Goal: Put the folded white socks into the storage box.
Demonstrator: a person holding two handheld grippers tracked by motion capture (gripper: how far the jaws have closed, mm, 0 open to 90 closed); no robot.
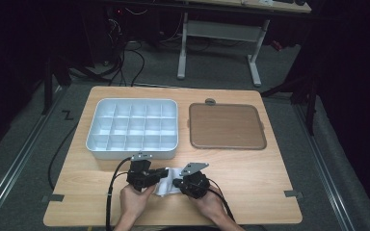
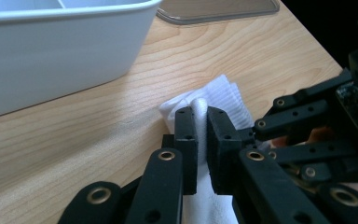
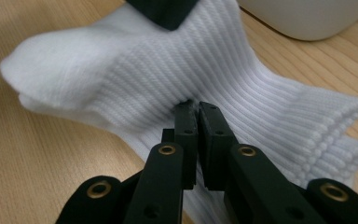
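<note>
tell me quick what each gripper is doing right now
left gripper: shut on the white sock, pinching a fold of it.
right gripper: shut on the white sock too.

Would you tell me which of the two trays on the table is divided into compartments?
The white tray on the left, behind the left gripper; the brown tray beside it is flat and undivided.

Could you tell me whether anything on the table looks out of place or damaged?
Nothing stands out. The white sock lies near the table's front edge, pinched by both hand-held grippers, while the white divided tray and brown lid sit squarely side by side.
</note>
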